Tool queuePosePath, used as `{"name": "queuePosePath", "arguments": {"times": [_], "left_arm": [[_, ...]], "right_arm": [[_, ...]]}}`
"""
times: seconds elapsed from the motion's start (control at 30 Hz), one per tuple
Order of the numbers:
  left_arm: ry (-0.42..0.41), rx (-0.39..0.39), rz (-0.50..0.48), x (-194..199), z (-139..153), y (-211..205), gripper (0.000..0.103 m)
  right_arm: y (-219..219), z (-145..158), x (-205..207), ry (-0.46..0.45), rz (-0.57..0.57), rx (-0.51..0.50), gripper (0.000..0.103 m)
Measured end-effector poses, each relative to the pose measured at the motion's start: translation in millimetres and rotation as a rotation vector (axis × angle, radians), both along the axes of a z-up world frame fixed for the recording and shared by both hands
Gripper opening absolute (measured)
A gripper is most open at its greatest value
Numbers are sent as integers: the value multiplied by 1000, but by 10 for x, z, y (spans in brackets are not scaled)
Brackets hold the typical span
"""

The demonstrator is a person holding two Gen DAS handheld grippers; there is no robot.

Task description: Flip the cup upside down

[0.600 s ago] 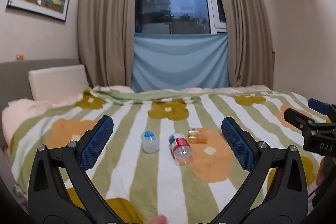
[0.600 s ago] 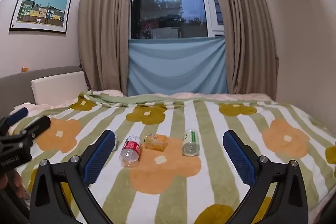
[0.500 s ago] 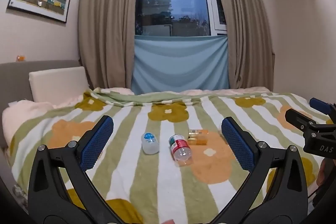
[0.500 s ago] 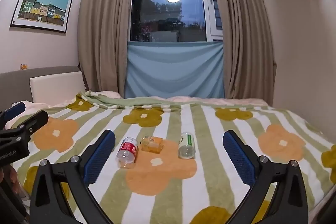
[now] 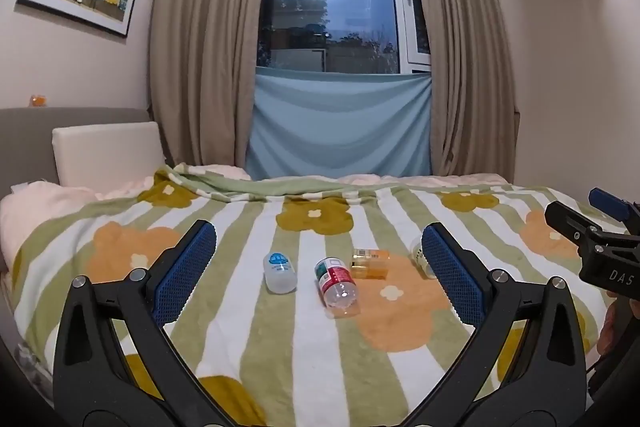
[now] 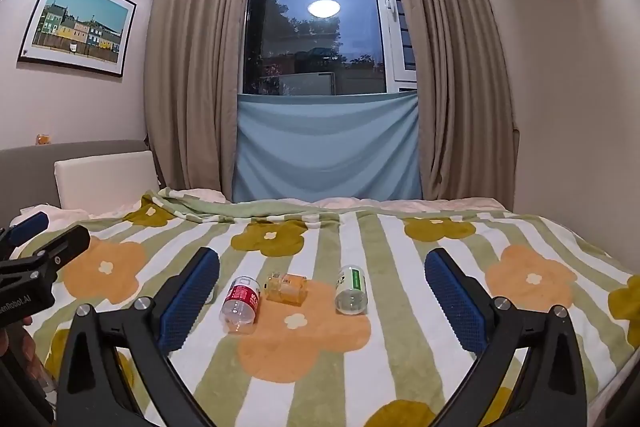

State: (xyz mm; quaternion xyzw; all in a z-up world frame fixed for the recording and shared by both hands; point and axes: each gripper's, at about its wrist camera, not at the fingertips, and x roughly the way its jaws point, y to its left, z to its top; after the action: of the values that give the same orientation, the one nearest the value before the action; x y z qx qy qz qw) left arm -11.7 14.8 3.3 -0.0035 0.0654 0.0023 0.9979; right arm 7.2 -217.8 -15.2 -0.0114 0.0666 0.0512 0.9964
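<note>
Nothing done yet. Left gripper (image 5: 316, 267) and right gripper (image 6: 322, 281) both hover over the near part of the bed (image 6: 400, 367), jaws spread wide, holding nothing. Four small cups lie on their sides mid-bed, toward the near edge: frosted cup (image 5: 279, 268), red-label cup (image 6: 240, 301), amber cup (image 6: 286, 287), green-label cup (image 6: 351, 289) (which one is the target I cannot tell). Left to do: approach, grasp, invert, set down mouth-down.

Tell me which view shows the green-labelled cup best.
The right wrist view: the green-labelled cup lies in full sight on the blanket. The left wrist view shows only a sliver of it behind a finger of the left hand-held gripper.
</note>
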Motion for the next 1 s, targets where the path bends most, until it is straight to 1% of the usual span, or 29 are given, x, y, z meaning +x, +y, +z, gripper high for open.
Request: {"name": "queuePosePath", "arguments": {"times": [0.17,0.4,0.8,1.0], "left_arm": [[-3,-14,-7,-26,45,10,103],[-7,-9,-7,-51,88,14,103],[-16,-6,-7,-93,118,-53,103],[1,8,-2,-109,127,-48,103]], "right_arm": [[36,2,-23,-5,3,-22,103],[90,6,-70,-15,8,-32,103],[61,6,-92,-25,8,-15,103],[-7,13,-118,-35,4,30,103]]}}
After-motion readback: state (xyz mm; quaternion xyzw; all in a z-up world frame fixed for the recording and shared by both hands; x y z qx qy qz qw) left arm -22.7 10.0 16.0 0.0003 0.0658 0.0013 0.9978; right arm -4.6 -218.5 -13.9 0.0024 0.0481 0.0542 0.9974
